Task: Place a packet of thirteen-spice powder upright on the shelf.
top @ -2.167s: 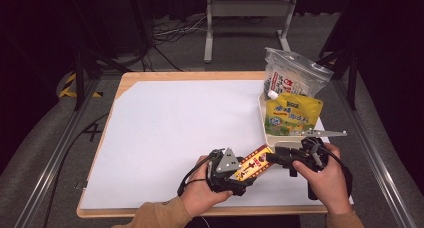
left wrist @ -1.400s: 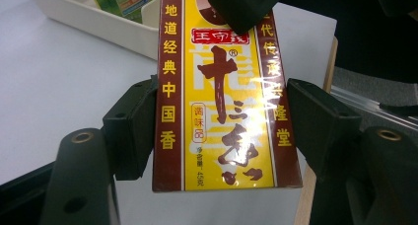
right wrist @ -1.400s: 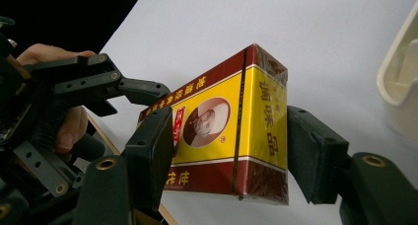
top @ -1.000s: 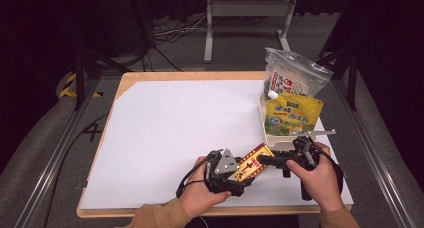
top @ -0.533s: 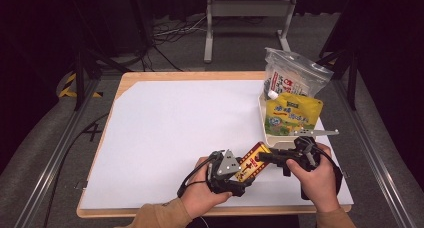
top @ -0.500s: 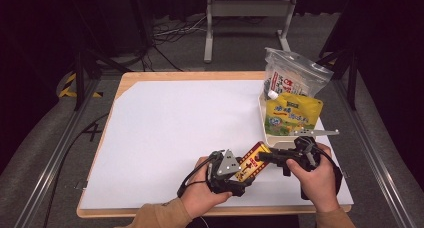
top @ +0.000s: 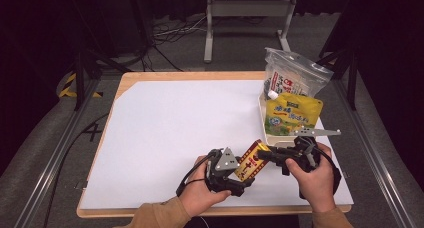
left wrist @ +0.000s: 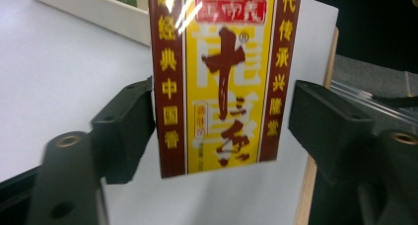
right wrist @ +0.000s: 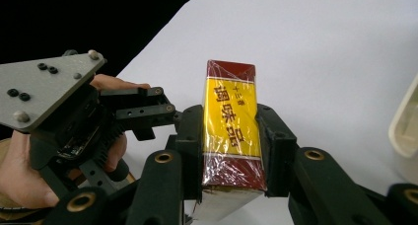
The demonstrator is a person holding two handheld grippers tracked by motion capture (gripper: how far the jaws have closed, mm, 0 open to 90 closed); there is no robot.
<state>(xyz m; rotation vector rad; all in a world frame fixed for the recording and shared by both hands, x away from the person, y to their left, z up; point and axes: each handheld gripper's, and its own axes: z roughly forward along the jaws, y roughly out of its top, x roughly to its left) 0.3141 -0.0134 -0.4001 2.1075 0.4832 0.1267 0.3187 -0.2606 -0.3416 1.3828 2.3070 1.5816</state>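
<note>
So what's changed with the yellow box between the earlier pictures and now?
The right hand-held gripper has just closed onto the yellow box and grips its narrow sides. The left hand-held gripper has just opened; the box sits between its jaws with gaps. The box, tray and pouches stayed put.

The high view looks forward and down from above the person's side, taking in the whole table (top: 150, 118) from some way off. The left gripper view rides that gripper and looks at very close range along its jaws toward the table's right edge, across the box (left wrist: 222, 77). The right gripper view looks from just as near toward the near left corner, and all three views share the box (right wrist: 230, 126) (top: 251, 160).
</note>
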